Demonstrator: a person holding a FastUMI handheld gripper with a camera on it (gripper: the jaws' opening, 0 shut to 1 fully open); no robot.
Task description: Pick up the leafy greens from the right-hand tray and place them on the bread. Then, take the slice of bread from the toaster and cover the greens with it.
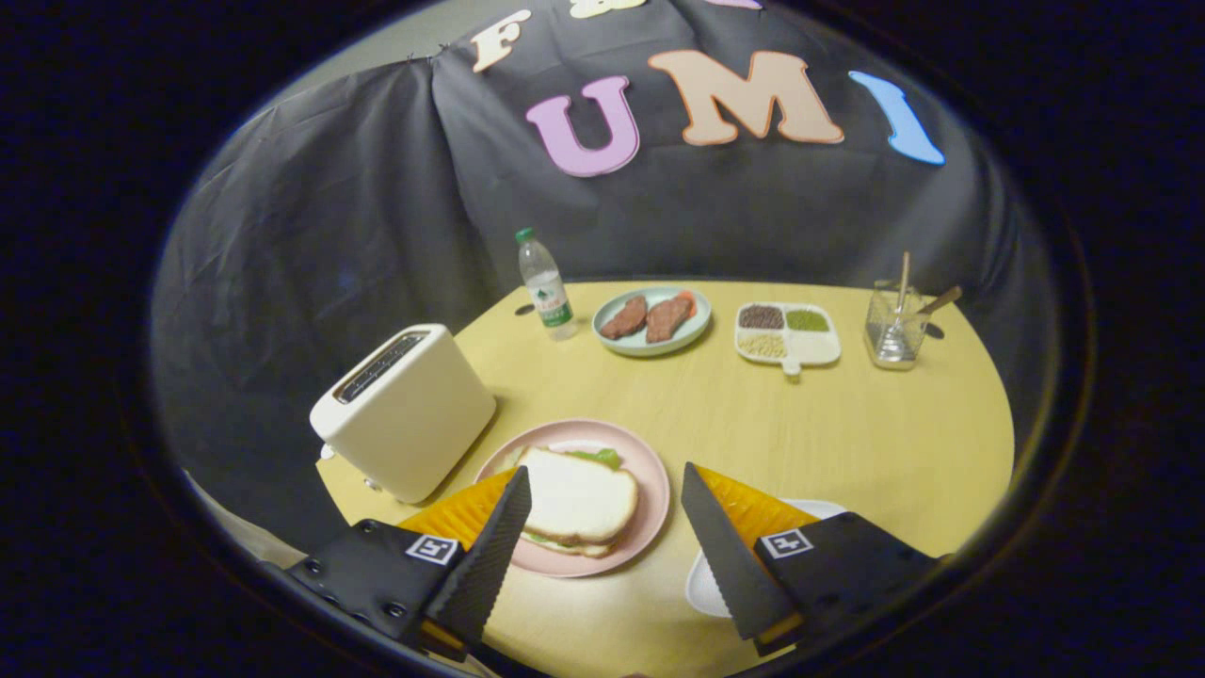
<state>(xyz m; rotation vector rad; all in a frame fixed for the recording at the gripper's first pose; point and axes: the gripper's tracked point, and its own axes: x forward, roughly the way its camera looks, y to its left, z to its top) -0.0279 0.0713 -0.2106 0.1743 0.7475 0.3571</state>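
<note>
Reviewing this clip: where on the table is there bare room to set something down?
Bare table lies between the pink plate and the divided dish, and right toward the glass jar. It is crowded around the toaster and plate. The gripper is open over the sandwich.

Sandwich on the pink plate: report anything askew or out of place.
The top slice sits slightly skewed, leaving greens poking out at the far edge of the pink plate. Nothing is spilled. The gripper is open, its fingers either side of the sandwich.

Hand-held gripper (602, 482) fingers spread, sandwich (576, 501) on pink plate (650, 480) between
</note>
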